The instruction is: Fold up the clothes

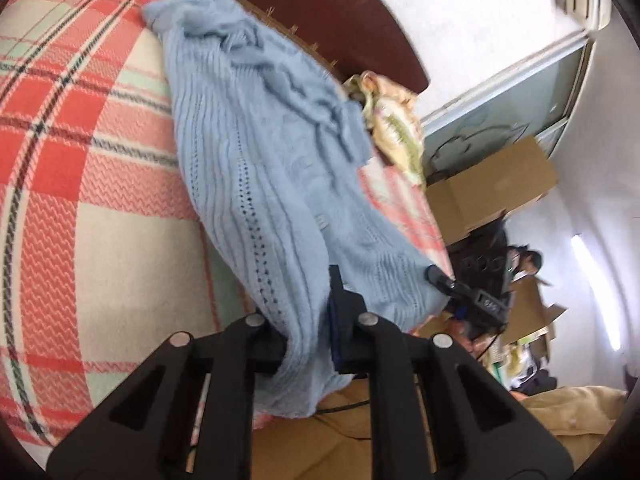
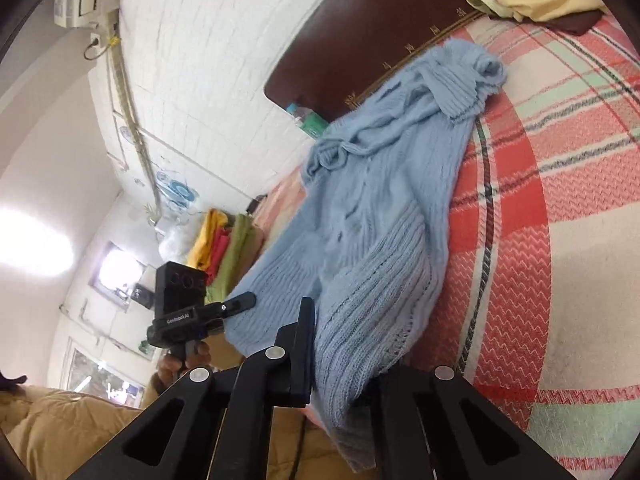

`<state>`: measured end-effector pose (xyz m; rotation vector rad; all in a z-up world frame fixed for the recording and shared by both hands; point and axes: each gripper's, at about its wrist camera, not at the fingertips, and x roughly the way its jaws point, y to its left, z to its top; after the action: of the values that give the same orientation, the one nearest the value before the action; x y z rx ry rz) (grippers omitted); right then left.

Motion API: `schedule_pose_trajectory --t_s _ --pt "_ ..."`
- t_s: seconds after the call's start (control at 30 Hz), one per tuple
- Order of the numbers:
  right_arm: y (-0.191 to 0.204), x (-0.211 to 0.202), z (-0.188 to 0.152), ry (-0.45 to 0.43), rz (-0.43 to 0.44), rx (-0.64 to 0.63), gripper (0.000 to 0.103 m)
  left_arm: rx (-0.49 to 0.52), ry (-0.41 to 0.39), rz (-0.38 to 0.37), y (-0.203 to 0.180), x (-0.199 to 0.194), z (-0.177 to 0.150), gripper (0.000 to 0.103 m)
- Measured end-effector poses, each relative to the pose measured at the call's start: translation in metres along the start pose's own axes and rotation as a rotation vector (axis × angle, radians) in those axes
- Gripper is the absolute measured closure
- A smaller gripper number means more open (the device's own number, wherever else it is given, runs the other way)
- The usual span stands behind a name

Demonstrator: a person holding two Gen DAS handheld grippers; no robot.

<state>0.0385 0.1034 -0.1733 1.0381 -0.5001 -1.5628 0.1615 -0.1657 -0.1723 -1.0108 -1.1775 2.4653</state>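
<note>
A light blue knit sweater [image 1: 256, 168] lies stretched along a red, cream and green plaid bed cover [image 1: 80, 160]. My left gripper [image 1: 308, 332] is shut on one corner of its near hem, and the cloth bunches between the black fingers [image 1: 340, 312]. The right gripper [image 1: 438, 278] pinches the other hem corner, off to the right in the left wrist view. In the right wrist view the right gripper [image 2: 340, 360] is shut on the ribbed hem of the sweater [image 2: 380, 200]. There the left gripper [image 2: 244, 302], held by a hand [image 2: 176, 364], grips the far corner.
A dark brown headboard [image 1: 320, 12] runs behind the sweater's far end. A crumpled floral bundle [image 1: 388, 120] lies at the bed's far corner. Cardboard boxes [image 1: 492, 188] and a seated person [image 1: 524, 260] are beyond the bed. Folded yellow, red and green clothes [image 2: 224, 244] are stacked beside it.
</note>
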Motion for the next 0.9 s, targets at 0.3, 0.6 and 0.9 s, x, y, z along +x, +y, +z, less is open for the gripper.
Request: schedule_pose_trajectory --t_s 0.3,0.6,0.9 --pt "0.049 -0.037 0.010 -0.114 0.050 -0.115 0.098 0.063 -0.061 -0.044 -0.034 -0.039 0.000 0.088" --pt "0.064 -0.051 0.004 -0.120 0.061 -0.165 0.098 0.056 -0.086 -0.090 -0.030 -0.047 -0.004 0.088" --pt "0.039 -0.047 0.012 -0.118 0.016 -0.089 0.098 0.006 -0.016 -0.005 -0.005 -0.023 -0.002 0.087"
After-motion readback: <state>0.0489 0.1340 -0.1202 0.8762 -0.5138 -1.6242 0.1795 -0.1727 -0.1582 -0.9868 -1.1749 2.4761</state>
